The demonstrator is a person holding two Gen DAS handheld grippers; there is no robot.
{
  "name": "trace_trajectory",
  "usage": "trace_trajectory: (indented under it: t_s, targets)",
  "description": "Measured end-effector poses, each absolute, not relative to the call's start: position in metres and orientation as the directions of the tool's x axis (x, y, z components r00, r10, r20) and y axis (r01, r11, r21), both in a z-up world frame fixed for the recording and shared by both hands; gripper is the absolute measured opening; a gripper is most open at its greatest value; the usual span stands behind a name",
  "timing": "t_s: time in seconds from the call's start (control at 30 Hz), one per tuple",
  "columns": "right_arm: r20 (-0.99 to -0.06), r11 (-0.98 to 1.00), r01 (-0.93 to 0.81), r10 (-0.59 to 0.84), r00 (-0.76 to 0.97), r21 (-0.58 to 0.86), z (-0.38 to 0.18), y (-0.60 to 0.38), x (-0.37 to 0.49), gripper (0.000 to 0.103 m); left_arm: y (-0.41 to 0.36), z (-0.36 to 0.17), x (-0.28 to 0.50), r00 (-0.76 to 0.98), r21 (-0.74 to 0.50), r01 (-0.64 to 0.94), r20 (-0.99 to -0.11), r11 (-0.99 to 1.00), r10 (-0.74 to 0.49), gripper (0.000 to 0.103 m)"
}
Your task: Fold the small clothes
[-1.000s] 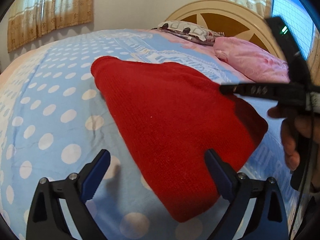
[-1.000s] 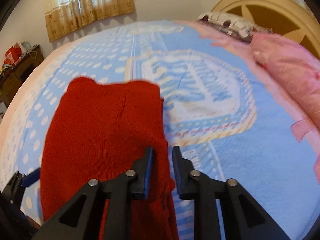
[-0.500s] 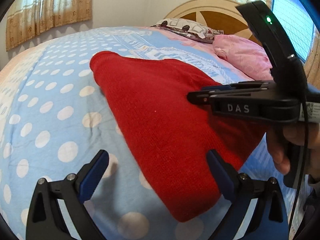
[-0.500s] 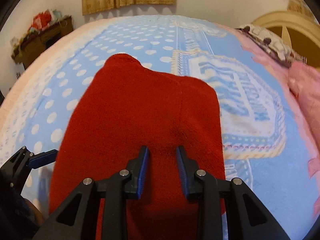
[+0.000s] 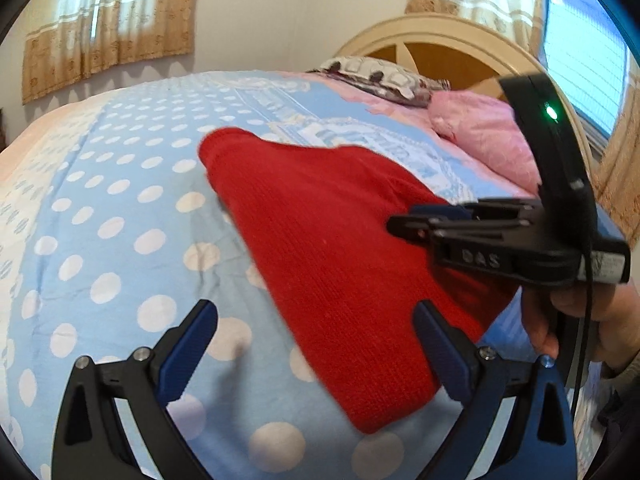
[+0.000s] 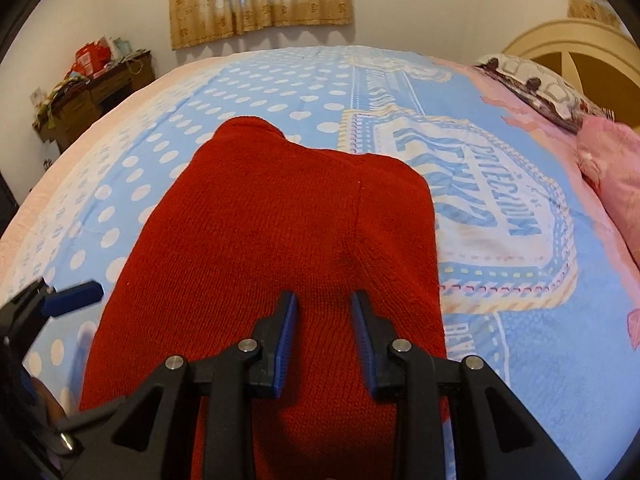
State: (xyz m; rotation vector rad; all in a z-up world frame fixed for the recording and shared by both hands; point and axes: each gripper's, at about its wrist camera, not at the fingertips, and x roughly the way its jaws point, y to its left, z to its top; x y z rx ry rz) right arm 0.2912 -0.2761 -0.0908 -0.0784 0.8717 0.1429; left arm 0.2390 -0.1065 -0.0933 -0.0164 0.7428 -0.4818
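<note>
A red knitted garment (image 5: pixel 340 256) lies folded flat on the blue polka-dot bedspread (image 5: pixel 120 220); it also shows in the right wrist view (image 6: pixel 280 232). My left gripper (image 5: pixel 316 340) is wide open and empty, hovering over the garment's near edge. My right gripper (image 6: pixel 324 332) is partly open and empty, its jaws a small gap apart just above the garment's near part. The right gripper also shows from the side in the left wrist view (image 5: pixel 404 226), over the garment's right side. The left gripper's blue fingertip (image 6: pixel 76 294) shows at the left.
A pink pillow (image 5: pixel 484 140) and a patterned pillow (image 5: pixel 376 80) lie by the cream headboard (image 5: pixel 448 40). A wooden dresser (image 6: pixel 92 92) with clutter stands beyond the bed's far left. Curtains hang on the wall behind.
My right gripper has swung from the garment's right edge to over its middle and opened a little. The garment lies flatter. My left gripper stayed open, nearly still.
</note>
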Motion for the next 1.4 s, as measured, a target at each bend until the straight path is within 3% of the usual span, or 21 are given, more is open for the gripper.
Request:
trace_trajectory:
  t_s: [0.17, 0.27, 0.37, 0.57, 0.73, 0.93, 1.1, 1.2, 1.4]
  targets:
    - [-0.752, 0.98, -0.165, 0.19, 0.631, 0.11, -0.071, -0.294, 0.29, 0.031, -0.09, -0.091, 0.248, 0.669, -0.224, 0.333, -0.628, 0.916, -0.397, 0.1]
    - [-0.722, 0.977, -0.176, 0.208, 0.659, 0.121, -0.06, -0.299, 0.297, 0.037, -0.094, -0.101, 0.254, 0.642, -0.233, 0.33, -0.655, 0.915, -0.398, 0.101]
    - [-0.812, 0.986, -0.141, 0.153, 0.563, 0.087, -0.085, -0.306, 0.325, 0.038, -0.102, -0.107, 0.254, 0.622, -0.213, 0.357, -0.672, 0.909, -0.402, 0.101]
    - [-0.811, 0.98, -0.162, 0.188, 0.554, 0.117, -0.086, -0.319, 0.329, 0.042, -0.099, -0.104, 0.25, 0.624, -0.225, 0.349, -0.668, 0.91, -0.405, 0.102]
    - [-0.782, 0.959, -0.16, 0.284, 0.555, 0.235, -0.083, -0.354, 0.324, 0.042, -0.111, -0.106, 0.246, 0.587, -0.239, 0.383, -0.683, 0.892, -0.435, 0.102]
    - [-0.761, 0.95, -0.133, 0.307, 0.571, 0.283, -0.086, -0.368, 0.336, 0.051, -0.111, -0.114, 0.253, 0.558, -0.259, 0.379, -0.702, 0.889, -0.443, 0.103]
    - [-0.783, 0.953, -0.131, 0.299, 0.546, 0.273, -0.1, -0.367, 0.353, 0.065, -0.106, -0.113, 0.254, 0.552, -0.299, 0.364, -0.694, 0.882, -0.463, 0.103]
    - [-0.773, 0.935, -0.116, 0.344, 0.533, 0.336, -0.104, -0.376, 0.364, 0.066, -0.099, -0.108, 0.253, 0.6, -0.319, 0.327, -0.658, 0.89, -0.456, 0.103]
    - [-0.751, 0.887, -0.1, 0.438, 0.494, 0.451, -0.124, -0.392, 0.383, 0.066, -0.104, -0.116, 0.258, 0.567, -0.32, 0.319, -0.69, 0.892, -0.45, 0.103]
